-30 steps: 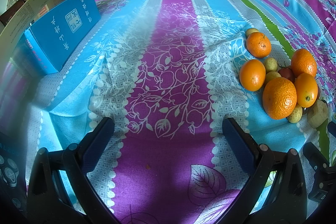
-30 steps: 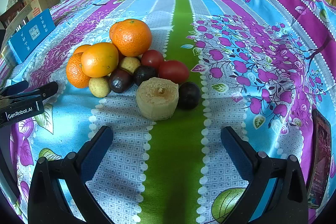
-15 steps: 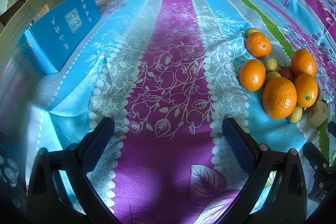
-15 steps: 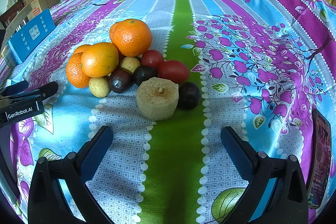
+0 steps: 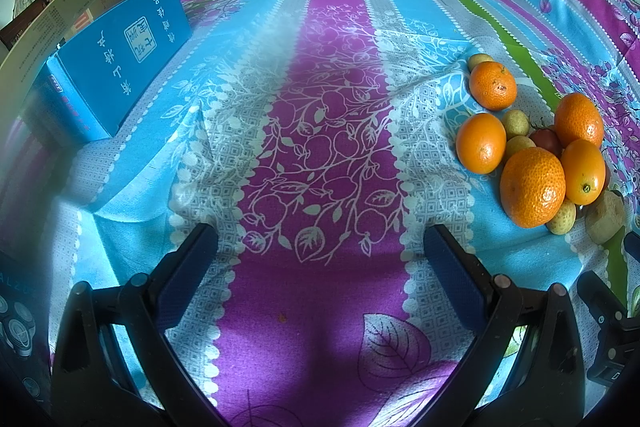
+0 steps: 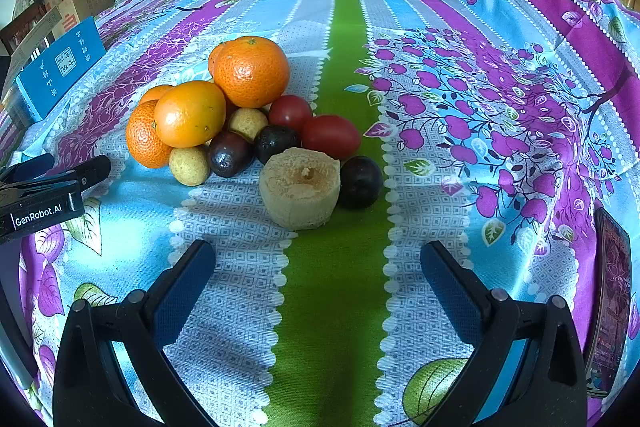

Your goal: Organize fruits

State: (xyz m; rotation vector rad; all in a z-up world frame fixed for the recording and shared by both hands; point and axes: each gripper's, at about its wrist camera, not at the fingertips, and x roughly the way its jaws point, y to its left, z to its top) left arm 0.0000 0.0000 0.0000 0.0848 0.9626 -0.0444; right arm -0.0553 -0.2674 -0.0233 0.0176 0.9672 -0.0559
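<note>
On the striped tablecloth (image 6: 336, 27) ahead of your right gripper (image 6: 318, 259) sits the fruit pile (image 6: 248, 119), oranges stacked over plums and tomatoes; both your grippers gape wide, holding nothing; your left gripper (image 5: 320, 241) points at bare cloth, the pile off to its right.
</note>
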